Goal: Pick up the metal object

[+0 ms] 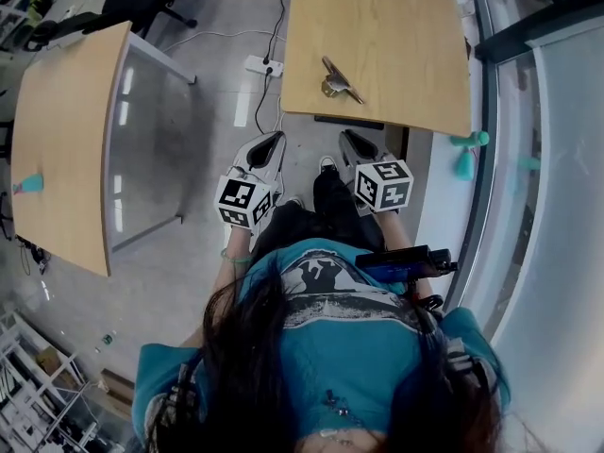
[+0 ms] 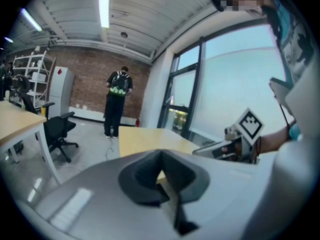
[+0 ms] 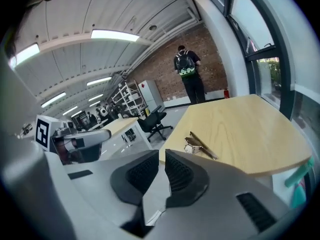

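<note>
- Head view: I hold the left hand-held gripper (image 1: 268, 146) and the right hand-held gripper (image 1: 356, 143) low and close to the body, short of the desk (image 1: 396, 26). The metal object (image 1: 339, 82) lies flat on that desk, toward its near edge, well apart from both grippers.
- Head view, hazard: a power strip (image 1: 263, 65) and its cable lie on the floor between my feet and the desk. Stepping forward without care could snag the cable.
- Left gripper view: the left hand-held gripper (image 2: 161, 156) has its pads pressed together with nothing between them. The desk (image 2: 145, 136) shows beyond the tips; the metal object is not visible here.
- Right gripper view: the right hand-held gripper (image 3: 161, 155) is also pressed together and empty. The metal object (image 3: 199, 145) sits ahead and slightly right of the tips on the desk (image 3: 245, 129).
- Risk, jaws: either gripper must spread before contact. Arriving with the pads together would push the object across the desk instead of taking it.
- Risk, grip: the object looks thin, smooth and irregular. I judge that a shallow or off-centre pinch could let it slip or pivot out.
- Risk, approach: too steep a descent could jam the tips on the desk surface.
</note>
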`<state>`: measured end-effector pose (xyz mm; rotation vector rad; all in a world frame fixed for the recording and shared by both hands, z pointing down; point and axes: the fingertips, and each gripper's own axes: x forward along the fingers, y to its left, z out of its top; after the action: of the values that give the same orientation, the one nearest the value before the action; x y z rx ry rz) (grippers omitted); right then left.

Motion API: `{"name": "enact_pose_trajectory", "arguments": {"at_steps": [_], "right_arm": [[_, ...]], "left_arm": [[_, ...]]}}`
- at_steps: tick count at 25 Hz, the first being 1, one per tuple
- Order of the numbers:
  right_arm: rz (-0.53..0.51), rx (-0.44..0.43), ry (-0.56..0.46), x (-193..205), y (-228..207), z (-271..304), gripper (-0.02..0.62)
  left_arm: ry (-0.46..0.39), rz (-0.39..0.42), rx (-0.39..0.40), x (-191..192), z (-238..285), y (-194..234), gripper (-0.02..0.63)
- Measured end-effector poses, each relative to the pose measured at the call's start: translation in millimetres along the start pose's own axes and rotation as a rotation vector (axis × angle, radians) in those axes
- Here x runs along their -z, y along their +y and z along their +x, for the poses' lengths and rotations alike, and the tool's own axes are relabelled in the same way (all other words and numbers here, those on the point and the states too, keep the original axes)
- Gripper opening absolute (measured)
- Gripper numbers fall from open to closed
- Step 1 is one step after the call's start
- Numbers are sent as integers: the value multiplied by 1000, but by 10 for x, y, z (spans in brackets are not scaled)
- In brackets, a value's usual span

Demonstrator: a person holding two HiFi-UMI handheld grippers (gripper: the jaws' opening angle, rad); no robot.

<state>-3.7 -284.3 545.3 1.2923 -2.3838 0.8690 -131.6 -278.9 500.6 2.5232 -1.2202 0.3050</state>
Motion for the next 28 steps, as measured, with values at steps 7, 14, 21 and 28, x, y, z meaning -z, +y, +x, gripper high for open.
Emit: {"name": "enact_pose_trajectory", "arguments": {"at_steps": [7, 14, 21, 28], "right_arm": [[-164, -17, 108, -281, -379, 652, 21], [-241, -22, 248, -202, -745, 1346, 146], [-559, 65, 391, 2, -948, 1775, 187], [-713, 148, 390, 89, -1085, 2042, 186]], "left_arm": [[-6, -45, -42, -186, 385, 214, 2], [8, -65, -106, -249, 649, 449, 2], [27, -78, -144, -237, 649, 537, 2], [47, -96, -172, -108, 531, 549, 2]]}}
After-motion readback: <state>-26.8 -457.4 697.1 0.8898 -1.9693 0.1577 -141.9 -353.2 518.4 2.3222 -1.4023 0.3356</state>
